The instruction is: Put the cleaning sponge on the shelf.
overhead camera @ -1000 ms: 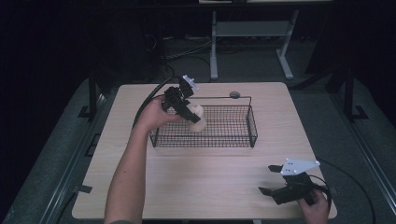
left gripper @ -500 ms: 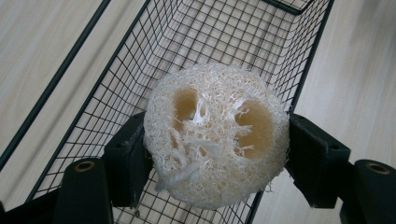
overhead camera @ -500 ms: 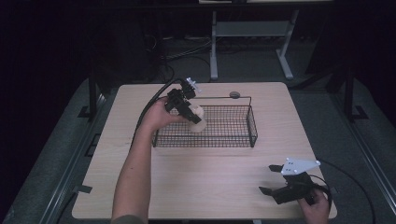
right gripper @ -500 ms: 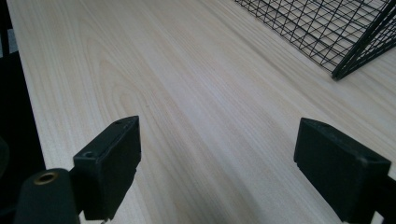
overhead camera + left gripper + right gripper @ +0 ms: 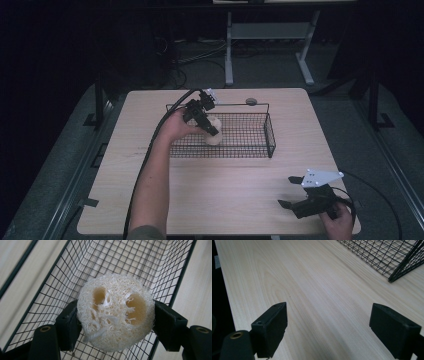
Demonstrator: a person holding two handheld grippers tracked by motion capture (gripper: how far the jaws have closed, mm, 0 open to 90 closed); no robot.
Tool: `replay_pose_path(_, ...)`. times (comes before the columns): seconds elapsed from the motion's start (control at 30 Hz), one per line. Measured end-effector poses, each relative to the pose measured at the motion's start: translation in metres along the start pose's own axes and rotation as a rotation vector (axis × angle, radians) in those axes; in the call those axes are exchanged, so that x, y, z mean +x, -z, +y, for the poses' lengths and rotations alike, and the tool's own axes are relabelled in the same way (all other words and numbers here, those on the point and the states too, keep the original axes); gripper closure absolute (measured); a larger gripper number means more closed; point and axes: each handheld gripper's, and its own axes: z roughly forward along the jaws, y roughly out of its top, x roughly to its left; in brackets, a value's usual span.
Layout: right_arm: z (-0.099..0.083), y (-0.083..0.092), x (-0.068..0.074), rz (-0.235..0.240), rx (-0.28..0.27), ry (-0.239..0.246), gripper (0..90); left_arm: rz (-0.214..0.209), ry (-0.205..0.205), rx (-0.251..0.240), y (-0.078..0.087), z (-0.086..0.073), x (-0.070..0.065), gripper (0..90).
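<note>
A pale wood-grain tabletop stands in a dark room, grey floor around it, a light metal frame on the floor beyond its far edge and cables trailing there. A black wire basket sits toward the far edge, about midway between the two side edges, its long sides running parallel to that edge; a small round grey object lies just beyond the basket, near the far edge. My left gripper reaches over the basket's left end with its jaws closed on a loofah sponge, a pale, fibrous round piece with two hollows in its face, gripped at both sides and held above the mesh floor inside the basket. My forearm crosses the left half of the tabletop from the near edge, the black cable running beside it. My right gripper rests low near the near right corner, well apart from the basket, jaws spread wide with nothing between them but bare wood; the basket's corner shows ahead of it.
</note>
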Motion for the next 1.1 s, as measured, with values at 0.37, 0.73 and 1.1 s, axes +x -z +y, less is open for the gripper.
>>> replay_pose_path(0.37,0.0,0.001,-0.001,-0.003,-0.005,-0.004,14.2,0.003,0.014,0.014,-0.01,0.0,0.004,29.2)
replay_pose_path(0.73,0.0,0.0,-0.001,-0.001,-0.005,-0.006,14.2,0.003,0.01,0.037,-0.019,0.001,0.004,29.1)
replay_pose_path(1.1,0.0,0.0,-0.001,-0.002,-0.006,-0.002,14.2,-0.001,0.007,0.044,-0.022,0.003,0.004,29.1)
